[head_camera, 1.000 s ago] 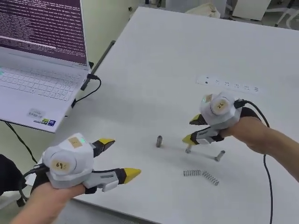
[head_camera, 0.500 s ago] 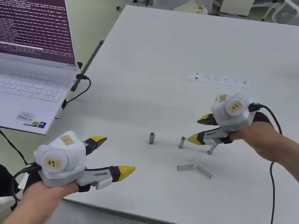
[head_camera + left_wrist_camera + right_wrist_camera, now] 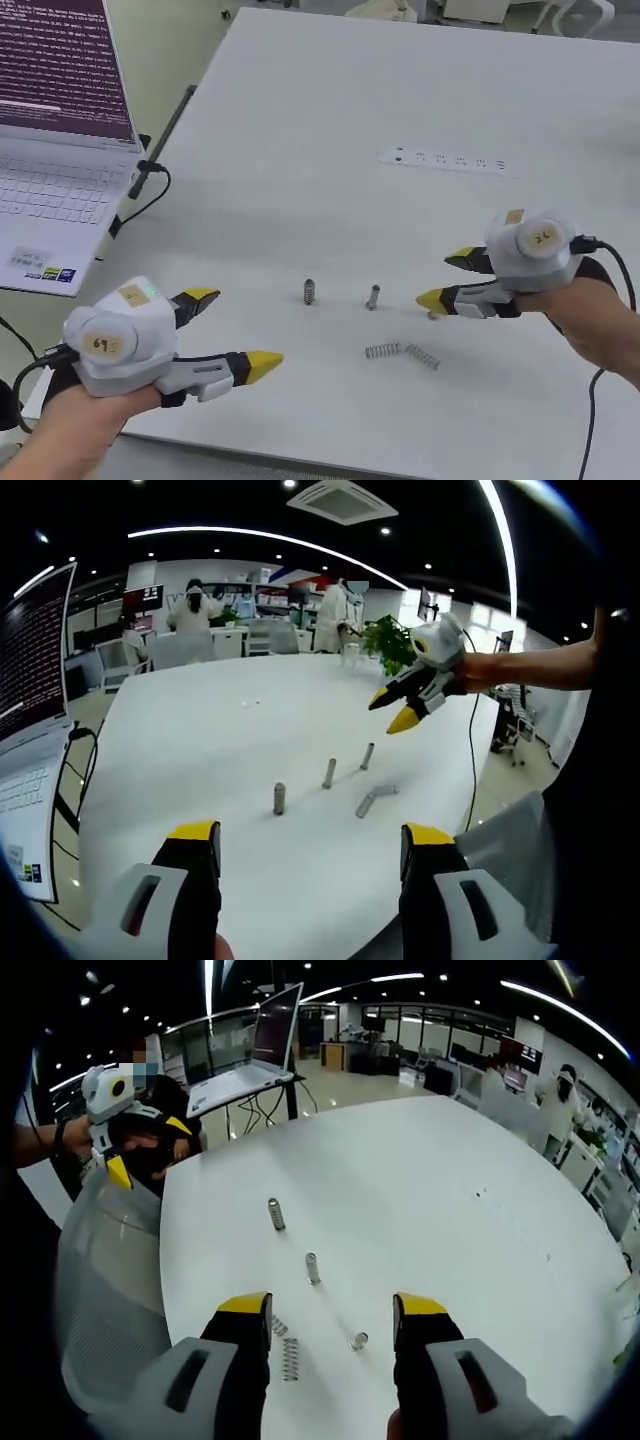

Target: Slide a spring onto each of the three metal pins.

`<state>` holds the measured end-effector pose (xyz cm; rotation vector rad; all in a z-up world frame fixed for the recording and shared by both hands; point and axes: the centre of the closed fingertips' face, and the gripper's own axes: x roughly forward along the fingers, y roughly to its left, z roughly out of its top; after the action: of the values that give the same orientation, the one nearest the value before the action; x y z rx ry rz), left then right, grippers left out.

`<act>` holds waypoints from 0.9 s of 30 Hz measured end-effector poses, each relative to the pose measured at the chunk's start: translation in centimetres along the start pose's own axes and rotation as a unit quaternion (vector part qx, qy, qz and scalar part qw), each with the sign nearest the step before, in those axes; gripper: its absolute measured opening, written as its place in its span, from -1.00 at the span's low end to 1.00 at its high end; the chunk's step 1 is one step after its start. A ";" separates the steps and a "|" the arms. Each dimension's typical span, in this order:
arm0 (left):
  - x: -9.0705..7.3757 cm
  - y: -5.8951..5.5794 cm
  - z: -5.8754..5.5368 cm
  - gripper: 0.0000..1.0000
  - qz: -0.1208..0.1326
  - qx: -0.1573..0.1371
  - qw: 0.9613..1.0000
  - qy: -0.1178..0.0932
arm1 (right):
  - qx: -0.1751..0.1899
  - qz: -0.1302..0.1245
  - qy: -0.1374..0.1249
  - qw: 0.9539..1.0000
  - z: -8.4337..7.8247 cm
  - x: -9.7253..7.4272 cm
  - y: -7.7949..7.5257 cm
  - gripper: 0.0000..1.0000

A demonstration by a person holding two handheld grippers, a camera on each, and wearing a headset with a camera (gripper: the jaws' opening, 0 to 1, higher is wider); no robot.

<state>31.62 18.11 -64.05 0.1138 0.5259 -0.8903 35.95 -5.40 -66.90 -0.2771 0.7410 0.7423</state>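
Lying loose on the table (image 3: 330,150) just before the pins (image 3: 372,297), two springs (image 3: 380,351) are unfitted; one end pin (image 3: 309,291) appears sprung. The right gripper (image 3: 446,279) is held spread near them, likely for pickup; the left gripper (image 3: 231,329) is held spread, well apart.

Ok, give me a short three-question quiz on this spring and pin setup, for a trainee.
1. True or false: the left gripper and the right gripper are both open and empty.
2. How many loose springs lie on the table?
3. Which pin already carries a spring? A: the end pin nearer the left gripper. B: the middle pin. C: the pin beside the right gripper.
Key: 1 true; 2 two; 3 A.
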 end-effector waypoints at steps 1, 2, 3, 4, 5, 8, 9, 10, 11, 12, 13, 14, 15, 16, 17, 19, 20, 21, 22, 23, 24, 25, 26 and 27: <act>0.0 0.0 0.0 0.40 0.000 0.000 1.000 0.000 | 0.004 -0.003 -0.003 1.000 -0.1 -0.3 -0.1 -0.05; 0.1 0.0 0.0 0.40 -0.001 -0.001 1.000 0.000 | 0.007 -0.005 -0.006 1.000 -0.2 -0.5 -0.1 -0.05; 0.1 0.0 0.1 0.40 -0.001 -0.001 1.000 0.000 | 0.013 -0.012 -0.011 1.000 -0.4 -1.0 -0.3 -0.04; 0.2 0.1 0.1 0.40 -0.001 -0.001 1.000 0.000 | 0.016 -0.014 -0.014 1.000 -0.6 -1.2 -0.3 -0.03; 0.2 0.0 0.1 0.40 -0.002 -0.002 1.000 0.000 | 0.021 -0.018 -0.018 0.999 -0.7 -1.5 -0.4 -0.02; 0.3 0.0 0.1 0.41 -0.003 -0.002 1.000 0.001 | 0.034 -0.027 -0.029 0.999 -1.0 -2.3 -0.3 0.01; 0.4 0.0 0.1 0.41 -0.004 -0.002 1.000 0.002 | 0.037 -0.030 -0.032 0.998 -1.1 -2.5 -0.4 0.03; 0.4 -0.1 0.2 0.41 -0.004 -0.002 1.000 0.002 | 0.041 -0.031 -0.036 0.998 -1.3 -2.8 -0.4 0.04; 0.4 -0.1 0.2 0.41 -0.005 -0.001 1.000 0.003 | 0.045 -0.033 -0.039 0.998 -1.4 -3.0 -0.4 0.06; 0.5 0.0 0.3 0.41 -0.005 -0.001 1.000 0.002 | 0.047 -0.034 -0.041 0.997 -1.5 -3.2 -0.3 0.08; 0.5 0.0 0.3 0.41 -0.005 -0.001 1.000 0.002 | 0.050 -0.036 -0.042 0.997 -1.8 -3.5 -0.2 0.09; 0.5 0.0 0.4 0.41 -0.006 -0.001 1.000 0.002 | 0.052 -0.037 -0.042 0.997 -1.9 -3.6 -0.1 0.10; 0.6 0.1 0.5 0.42 -0.006 -0.001 1.000 0.002 | 0.054 -0.039 -0.043 0.997 -2.2 -3.9 0.0 0.12; 0.6 0.1 0.5 0.41 -0.005 0.000 1.000 0.002 | 0.055 -0.040 -0.044 0.997 -2.3 -4.0 0.0 0.13; 0.6 0.2 0.5 0.42 -0.005 -0.001 1.000 0.002 | 0.059 -0.042 -0.046 0.996 -2.6 -4.2 0.1 0.15; 0.6 0.2 0.6 0.41 -0.005 -0.002 1.000 0.001 | 0.065 -0.044 -0.047 0.996 -2.9 -4.6 0.3 0.18; 0.7 0.2 0.7 0.42 -0.005 -0.002 1.000 0.001 | 0.067 -0.045 -0.048 0.996 -3.1 -4.7 0.3 0.20; 0.7 0.2 0.6 0.42 -0.005 -0.002 1.000 0.001 | 0.071 -0.049 -0.050 0.995 -3.3 -5.0 0.4 0.21; 0.7 0.3 0.6 0.42 -0.004 -0.002 1.000 0.001 | 0.073 -0.048 -0.051 0.995 -3.4 -5.1 0.5 0.22; 0.7 0.3 0.7 0.42 -0.005 -0.002 1.000 0.001 | 0.075 -0.048 -0.053 0.995 -3.6 -5.2 0.5 0.23; 0.7 0.3 0.7 0.42 -0.005 -0.002 1.000 0.001 | 0.077 -0.050 -0.054 0.994 -3.7 -5.4 0.5 0.25; 0.7 0.3 0.6 0.43 -0.004 -0.002 1.000 0.002 | 0.081 -0.053 -0.056 0.994 -3.9 -5.6 0.6 0.27; 0.7 0.3 0.6 0.43 -0.005 -0.001 1.000 0.003 | 0.084 -0.053 -0.056 0.993 -4.1 -5.7 0.7 0.28; 0.7 0.3 0.6 0.43 -0.006 -0.001 1.000 0.003 | 0.087 -0.052 -0.057 0.993 -4.2 -5.9 0.8 0.30</act>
<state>32.40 17.59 -63.91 0.1111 0.5341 -0.9004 30.29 -9.78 -65.77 -0.1132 0.6734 0.5850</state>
